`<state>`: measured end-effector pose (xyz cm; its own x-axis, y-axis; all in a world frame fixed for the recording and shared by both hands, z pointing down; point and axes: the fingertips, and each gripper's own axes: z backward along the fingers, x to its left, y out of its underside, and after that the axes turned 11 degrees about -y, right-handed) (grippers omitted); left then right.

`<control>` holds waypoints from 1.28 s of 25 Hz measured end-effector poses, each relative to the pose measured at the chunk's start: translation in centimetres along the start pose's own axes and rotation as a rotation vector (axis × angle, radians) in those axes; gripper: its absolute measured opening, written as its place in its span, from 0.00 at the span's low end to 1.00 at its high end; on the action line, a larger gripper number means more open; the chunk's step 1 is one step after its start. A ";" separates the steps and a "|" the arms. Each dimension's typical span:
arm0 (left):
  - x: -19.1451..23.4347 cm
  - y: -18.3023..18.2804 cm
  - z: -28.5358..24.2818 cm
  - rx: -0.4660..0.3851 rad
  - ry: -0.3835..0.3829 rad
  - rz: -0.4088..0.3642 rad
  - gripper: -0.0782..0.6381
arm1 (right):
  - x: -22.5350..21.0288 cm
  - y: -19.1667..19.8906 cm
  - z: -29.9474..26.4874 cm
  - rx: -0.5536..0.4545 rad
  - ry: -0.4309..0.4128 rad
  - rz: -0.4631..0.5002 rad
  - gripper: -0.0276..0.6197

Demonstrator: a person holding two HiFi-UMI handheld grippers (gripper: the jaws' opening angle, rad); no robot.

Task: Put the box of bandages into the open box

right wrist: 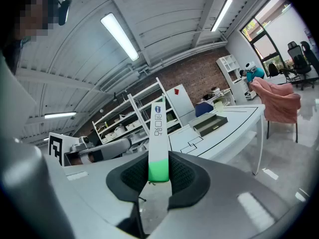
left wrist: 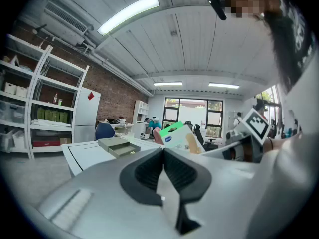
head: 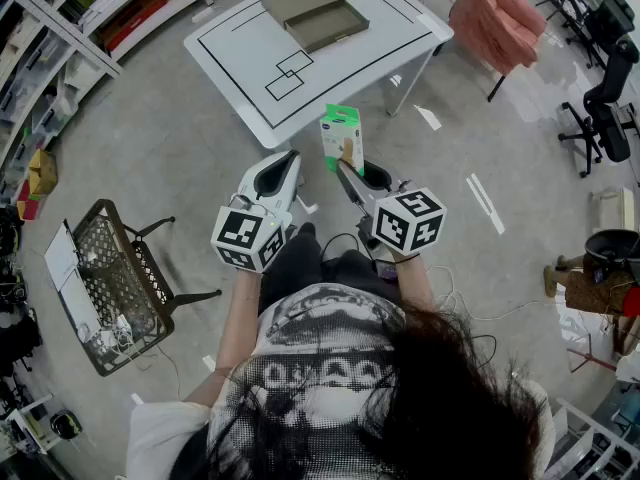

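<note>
The box of bandages (head: 341,136), green and white, stands upright in my right gripper (head: 349,171), whose pads are shut on its lower end (right wrist: 159,169). It is held in the air short of the white table (head: 250,88). The open box (head: 328,20), a flat grey-brown carton with its lid beside it, lies at the table's far side. My left gripper (head: 283,171) hangs beside the right one, its jaws shut with nothing between them (left wrist: 163,169). From the left gripper view the bandage box (left wrist: 180,137) shows to the right, the open box (left wrist: 118,146) ahead on the table.
A wire basket chair (head: 120,278) stands at my left. Shelving (head: 60,28) lines the far left. A pink draped chair (head: 495,13) stands right of the table, office chairs (head: 605,108) further right. Black rectangles are taped on the table top (head: 288,73).
</note>
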<state>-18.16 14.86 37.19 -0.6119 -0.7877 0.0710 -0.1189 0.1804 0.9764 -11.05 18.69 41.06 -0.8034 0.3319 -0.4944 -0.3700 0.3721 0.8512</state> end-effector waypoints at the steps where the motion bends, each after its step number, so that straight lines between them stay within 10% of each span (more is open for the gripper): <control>1: -0.2 0.1 -0.1 0.001 0.002 0.001 0.11 | -0.1 0.0 0.0 0.001 0.000 0.002 0.18; 32: -6.3 0.4 -7.6 0.038 0.043 0.028 0.11 | -8.5 -1.2 6.2 -0.066 0.033 -0.079 0.18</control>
<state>-8.45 15.40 38.64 -0.5813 -0.8065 0.1074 -0.1328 0.2243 0.9654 -0.83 20.83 43.16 -0.7849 0.2746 -0.5555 -0.4622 0.3376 0.8200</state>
